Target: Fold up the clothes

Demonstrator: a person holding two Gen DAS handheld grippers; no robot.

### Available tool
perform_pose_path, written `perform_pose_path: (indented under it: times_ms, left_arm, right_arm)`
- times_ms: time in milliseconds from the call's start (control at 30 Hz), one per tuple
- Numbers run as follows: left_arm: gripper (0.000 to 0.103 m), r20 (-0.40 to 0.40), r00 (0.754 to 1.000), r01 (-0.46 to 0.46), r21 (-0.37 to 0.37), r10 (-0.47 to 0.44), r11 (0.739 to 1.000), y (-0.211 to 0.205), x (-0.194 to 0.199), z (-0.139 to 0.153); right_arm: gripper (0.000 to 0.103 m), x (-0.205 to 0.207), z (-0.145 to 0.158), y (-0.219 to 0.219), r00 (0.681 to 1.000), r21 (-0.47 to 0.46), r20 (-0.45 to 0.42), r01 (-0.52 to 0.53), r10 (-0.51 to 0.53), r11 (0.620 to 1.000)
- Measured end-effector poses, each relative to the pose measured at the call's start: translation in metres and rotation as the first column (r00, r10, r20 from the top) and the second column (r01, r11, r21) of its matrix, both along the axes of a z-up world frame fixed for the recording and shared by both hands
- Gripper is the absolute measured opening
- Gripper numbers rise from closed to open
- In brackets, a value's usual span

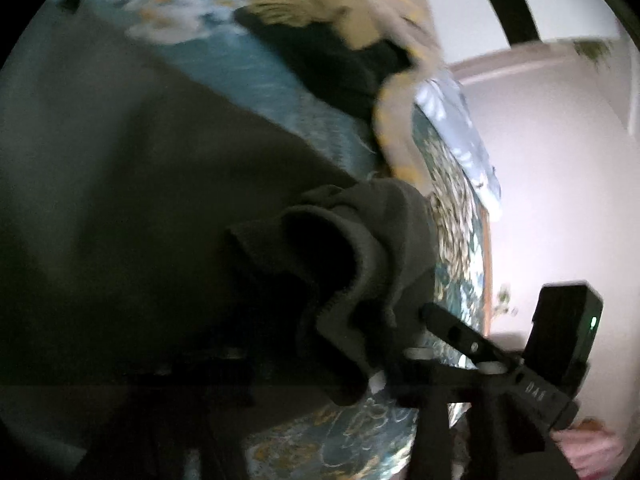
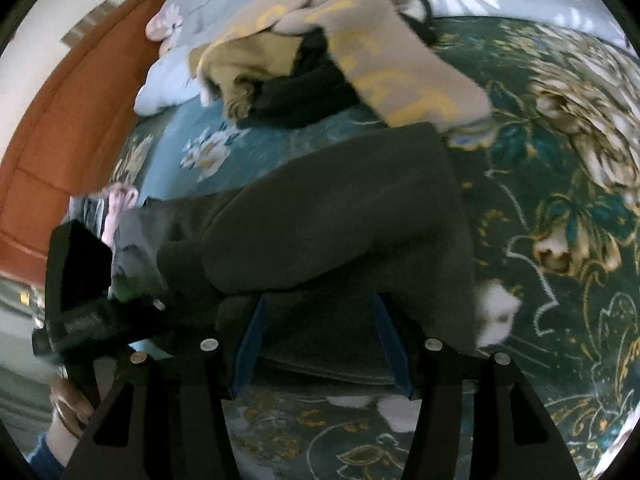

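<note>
A dark olive-grey garment [image 2: 320, 216] lies partly folded on the floral bedspread [image 2: 560, 200]. In the right wrist view my right gripper [image 2: 320, 344] is open, its blue-padded fingers [image 2: 250, 344] spread wide with the garment's near edge lying between them. My left gripper [image 2: 132, 292] shows at the left of that view, shut on a bunched part of the garment. In the left wrist view the same garment [image 1: 140, 220] fills the frame; a bunched fold [image 1: 360, 280] hides my left fingertips. The other gripper [image 1: 500, 360] shows at the lower right of that view.
A pile of unfolded clothes, beige with yellow marks [image 2: 380, 48] over a black piece [image 2: 304, 96], lies at the far side of the bed; it also shows in the left wrist view [image 1: 340, 28]. A light pillow [image 2: 168, 80] and an orange-brown door [image 2: 60, 120] are at the left.
</note>
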State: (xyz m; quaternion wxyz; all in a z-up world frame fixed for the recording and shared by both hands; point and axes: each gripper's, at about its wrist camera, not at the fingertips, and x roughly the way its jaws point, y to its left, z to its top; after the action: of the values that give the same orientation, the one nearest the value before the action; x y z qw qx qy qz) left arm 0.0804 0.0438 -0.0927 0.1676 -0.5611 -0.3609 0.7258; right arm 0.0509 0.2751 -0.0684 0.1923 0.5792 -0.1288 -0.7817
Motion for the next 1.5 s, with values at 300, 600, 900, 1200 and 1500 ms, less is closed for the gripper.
perform_pose_path:
  times_ms: [300,600,900,1200,1500]
  left_arm:
    - [0.021,-0.008,0.985,-0.174,0.028,0.175,0.984,-0.041,0.007,-0.003]
    - [0.048,0.104,0.978,-0.183,-0.008,0.183,0.983,-0.044,0.004,-0.022]
    - [0.059,-0.120,0.911,-0.386,0.083,0.394,0.919,-0.126,0.048,0.052]
    - [0.078,0.103,0.659,-0.747,-0.024,0.745,0.664,-0.288,0.111,0.009]
    - [0.088,0.380,0.672,-0.727,0.174,0.636,0.664,-0.294,0.085,-0.062]
  right_arm:
    - [0.056,0.005,0.011,-0.043,0.988,0.000,-0.072,-0.137,0.136,0.991]
    - [0.057,-0.007,-0.041,-0.069,0.990,0.093,0.078,-0.123,0.116,0.988]
    - [0.057,-0.004,-0.021,-0.041,0.997,0.008,0.071,-0.028,0.028,1.000]
    - [0.057,-0.013,-0.014,-0.047,0.996,0.059,0.076,-0.040,0.035,0.997]
    - [0.057,-0.018,-0.007,-0.067,0.997,0.048,0.058,-0.060,0.057,0.997]
